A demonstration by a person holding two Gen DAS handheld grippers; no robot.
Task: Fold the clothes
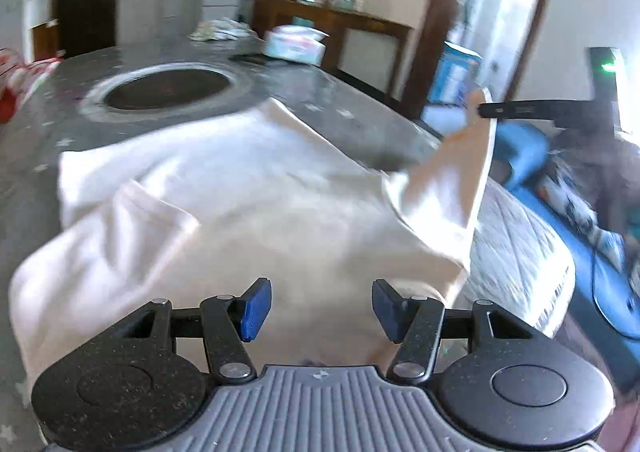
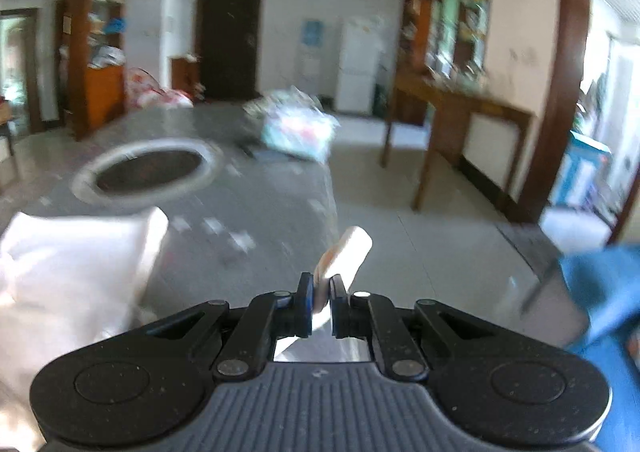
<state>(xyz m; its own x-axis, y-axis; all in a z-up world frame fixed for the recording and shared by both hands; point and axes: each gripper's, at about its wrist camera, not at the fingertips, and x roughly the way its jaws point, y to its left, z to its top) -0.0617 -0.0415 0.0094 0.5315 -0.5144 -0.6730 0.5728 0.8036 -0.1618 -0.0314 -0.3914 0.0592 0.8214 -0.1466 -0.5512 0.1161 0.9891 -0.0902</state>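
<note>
Bright living room, tiled floor [image 2: 420,236], white walls.
Dark door [image 2: 228,39], white fridge [image 2: 358,67], wooden shelf units [image 2: 448,27] with side table [image 2: 472,111]; daylight from doorway [image 1: 500,11]; grey table [image 1: 320,91] with round inset.

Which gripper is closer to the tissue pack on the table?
Neither clearly. The tissue pack lies at the table's far end, well beyond both the left gripper and the right gripper.

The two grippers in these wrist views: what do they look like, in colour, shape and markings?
Both are alike. The left gripper has a grey ribbed body with a small round emblem, two speckled black round housings, black linkage arms with silver pivot pins, and blue pads on its fingers. The right gripper shows the same build, with blue-edged pads. No cable or sleeve is visible.
</note>
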